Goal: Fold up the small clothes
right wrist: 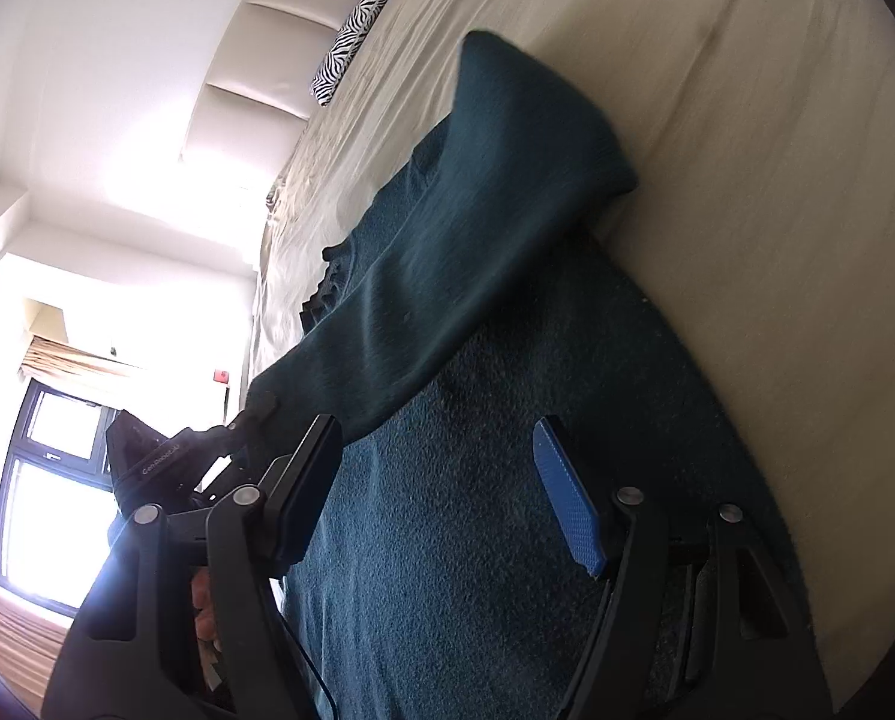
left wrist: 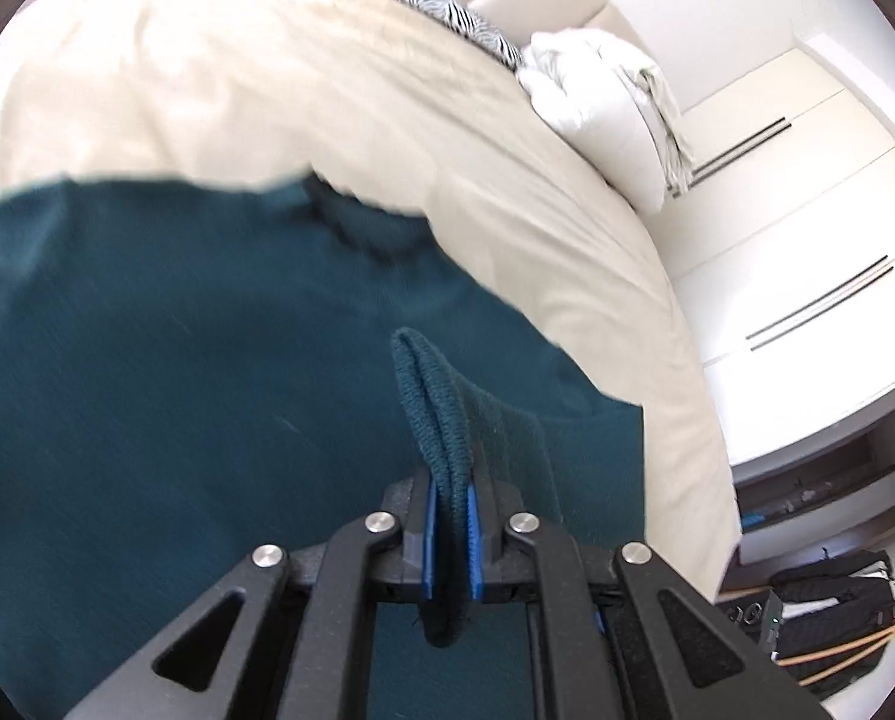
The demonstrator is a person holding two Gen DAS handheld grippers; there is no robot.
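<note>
A dark teal knitted garment (left wrist: 177, 360) lies spread on the cream bed sheet (left wrist: 327, 90). My left gripper (left wrist: 450, 492) is shut on a doubled ribbed edge (left wrist: 429, 396) of it, which stands up between the blue pads. In the right wrist view the same garment (right wrist: 477, 540) fills the middle, and one part (right wrist: 507, 180) is lifted and folded over towards the left. My right gripper (right wrist: 435, 438) hovers just above the flat cloth, open, with nothing between its fingers. The left gripper's black body (right wrist: 147, 462) shows at the left, at the lifted corner.
A zebra-striped pillow (left wrist: 453, 18) and a crumpled white duvet (left wrist: 597, 90) lie by the padded headboard. White wardrobe doors (left wrist: 807, 210) stand beyond the bed's right edge, with a black bag (left wrist: 831, 618) on the floor. A bright window (right wrist: 45, 480) is at the left.
</note>
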